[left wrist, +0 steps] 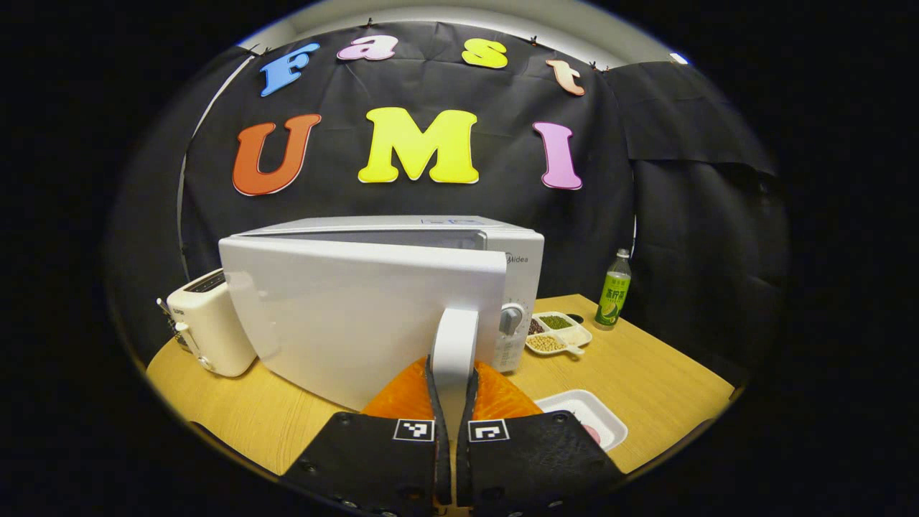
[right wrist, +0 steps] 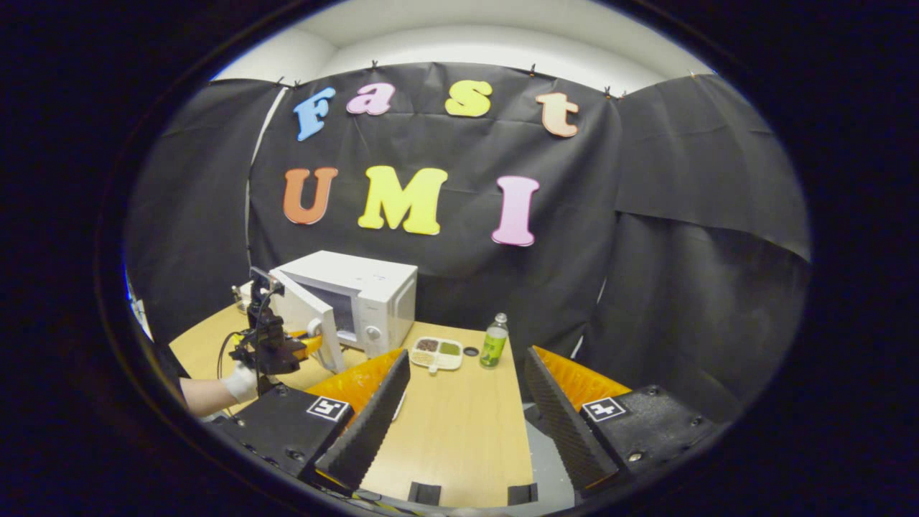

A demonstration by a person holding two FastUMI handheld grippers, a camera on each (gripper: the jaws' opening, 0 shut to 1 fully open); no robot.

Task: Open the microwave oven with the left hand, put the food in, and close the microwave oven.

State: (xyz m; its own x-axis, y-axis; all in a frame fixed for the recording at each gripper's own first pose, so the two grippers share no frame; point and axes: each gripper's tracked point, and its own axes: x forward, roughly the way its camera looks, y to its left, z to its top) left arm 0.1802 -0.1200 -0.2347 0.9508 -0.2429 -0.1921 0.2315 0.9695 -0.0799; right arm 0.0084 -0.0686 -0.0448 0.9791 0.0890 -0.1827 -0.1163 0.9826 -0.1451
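Left gripper view: the left gripper (left wrist: 454, 402) has its two fingers closed on the white door handle (left wrist: 454, 343) of the microwave oven (left wrist: 459, 237), one finger pressing on each side. The door (left wrist: 344, 316) stands partly open, swung toward the camera. At 9 o'clock from the oven a cream toaster (left wrist: 207, 323) sits on the wooden table (left wrist: 646, 373). At 3 o'clock lie a divided dish of beans (left wrist: 556, 332) and, beyond it, a green bottle (left wrist: 614, 291). A white tray (left wrist: 589, 416) lies on the table at about 5 o'clock from the handle; its contents are mostly hidden by the finger, so whether it holds the food cannot be told.

Right gripper view: the right gripper (right wrist: 463, 402) hangs over the table's near edge with its fingers spread wide, holding nothing. At 10 o'clock, well apart, a gloved hand (right wrist: 240, 382) holds the left gripper at the open door.
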